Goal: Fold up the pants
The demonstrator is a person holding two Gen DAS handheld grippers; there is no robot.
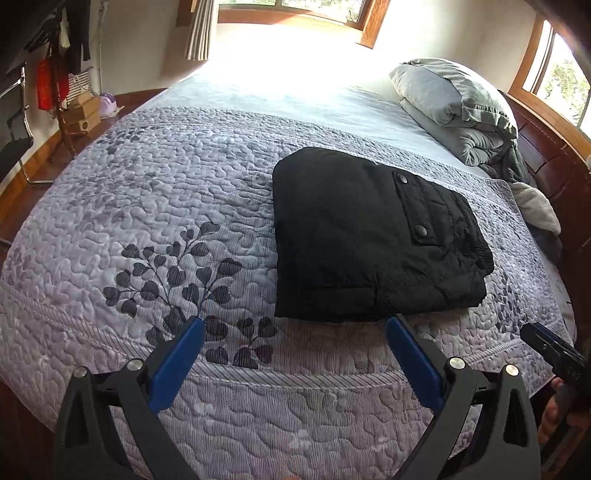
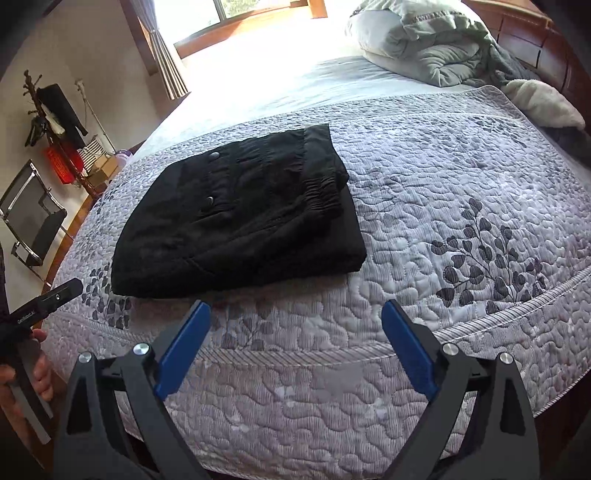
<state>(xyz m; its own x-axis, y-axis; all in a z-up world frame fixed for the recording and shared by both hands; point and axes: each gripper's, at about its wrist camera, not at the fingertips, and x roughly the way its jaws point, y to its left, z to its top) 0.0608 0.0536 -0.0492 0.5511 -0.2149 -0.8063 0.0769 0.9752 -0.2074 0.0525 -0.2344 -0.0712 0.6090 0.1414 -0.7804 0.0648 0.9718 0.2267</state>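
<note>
The black pants (image 1: 369,236) lie folded into a compact rectangle on the quilted bed cover (image 1: 166,206), a snap-button pocket on top. They also show in the right wrist view (image 2: 240,218). My left gripper (image 1: 295,326) is open and empty, held just short of the pants' near edge. My right gripper (image 2: 295,310) is open and empty, also just short of the near edge, toward its right end. The right gripper's body shows at the left wrist view's right edge (image 1: 554,350); the left gripper's body shows at the right wrist view's left edge (image 2: 44,302).
Grey pillows and a bunched duvet (image 1: 458,110) lie at the head of the bed by a wooden headboard (image 1: 546,162). A coat rack (image 2: 55,118), a chair (image 2: 33,214) and boxes stand on the floor beyond the bed's far side. Bright windows (image 1: 295,7) are behind.
</note>
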